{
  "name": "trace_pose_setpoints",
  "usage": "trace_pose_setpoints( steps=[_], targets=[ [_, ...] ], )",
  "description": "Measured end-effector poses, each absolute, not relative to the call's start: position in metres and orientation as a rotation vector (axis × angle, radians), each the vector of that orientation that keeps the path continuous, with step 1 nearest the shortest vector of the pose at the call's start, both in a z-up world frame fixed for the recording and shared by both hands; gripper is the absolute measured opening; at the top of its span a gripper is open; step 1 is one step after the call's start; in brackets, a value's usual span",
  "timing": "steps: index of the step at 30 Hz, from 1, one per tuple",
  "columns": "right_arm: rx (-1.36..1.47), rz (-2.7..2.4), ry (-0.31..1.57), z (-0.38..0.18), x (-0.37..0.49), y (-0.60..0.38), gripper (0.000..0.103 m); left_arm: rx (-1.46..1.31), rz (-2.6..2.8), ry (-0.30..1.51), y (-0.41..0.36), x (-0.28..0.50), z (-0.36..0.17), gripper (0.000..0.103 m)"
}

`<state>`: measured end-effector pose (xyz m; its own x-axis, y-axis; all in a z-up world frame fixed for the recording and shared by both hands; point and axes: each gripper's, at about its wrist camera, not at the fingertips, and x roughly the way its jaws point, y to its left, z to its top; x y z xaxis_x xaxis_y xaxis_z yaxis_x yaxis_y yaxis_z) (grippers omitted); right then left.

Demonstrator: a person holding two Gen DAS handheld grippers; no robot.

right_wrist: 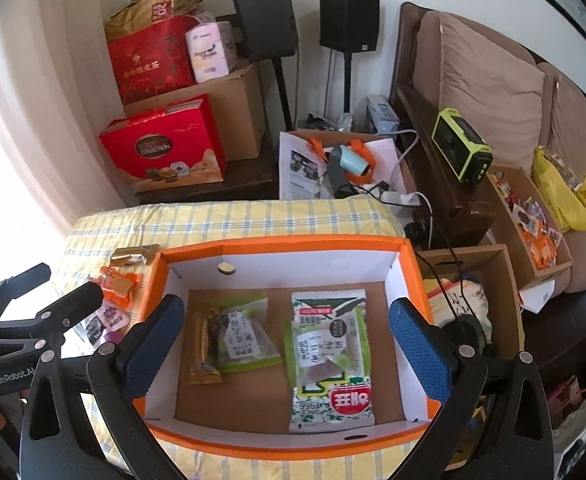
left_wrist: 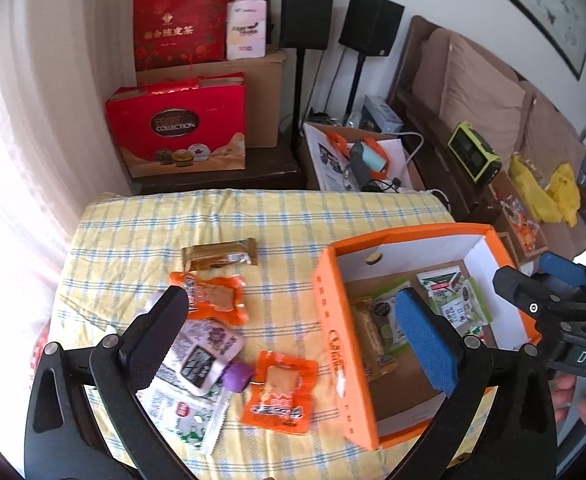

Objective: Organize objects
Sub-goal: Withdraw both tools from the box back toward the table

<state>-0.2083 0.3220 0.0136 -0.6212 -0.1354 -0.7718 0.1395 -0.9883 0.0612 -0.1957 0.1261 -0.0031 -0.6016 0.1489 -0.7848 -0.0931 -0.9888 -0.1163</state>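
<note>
An open orange box [left_wrist: 335, 336] [right_wrist: 285, 246] sits on the yellow checked cloth [left_wrist: 221, 216]. Inside lie green snack packs [right_wrist: 249, 332], a green-and-white seaweed pack [right_wrist: 329, 360] and a gold bar [right_wrist: 203, 348]. Left of the box on the cloth lie two orange snack packets [left_wrist: 279, 386], [left_wrist: 217, 296], a gold wrapper [left_wrist: 219, 256], a purple-capped pouch [left_wrist: 209, 350] and a white-green pack [left_wrist: 181, 404]. My left gripper [left_wrist: 293, 340] is open and empty above these loose items. My right gripper [right_wrist: 287, 344] is open and empty over the box.
Red gift boxes [left_wrist: 179, 128] and a cardboard carton [left_wrist: 265, 96] stand behind the table. A box of tools and cables [left_wrist: 357, 160] sits at the back right. A brown sofa [right_wrist: 493, 92] with yellow bags [right_wrist: 565, 188] is on the right.
</note>
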Motion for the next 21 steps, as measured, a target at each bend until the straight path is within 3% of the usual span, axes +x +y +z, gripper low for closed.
trace_pose_setpoints(
  steps=[21],
  targets=[
    [1.241, -2.639, 0.081, 0.022, -0.205, 0.246, 0.103, -1.332, 2.806, -0.164, 0.032, -0.186, 0.004, 0.103]
  ],
)
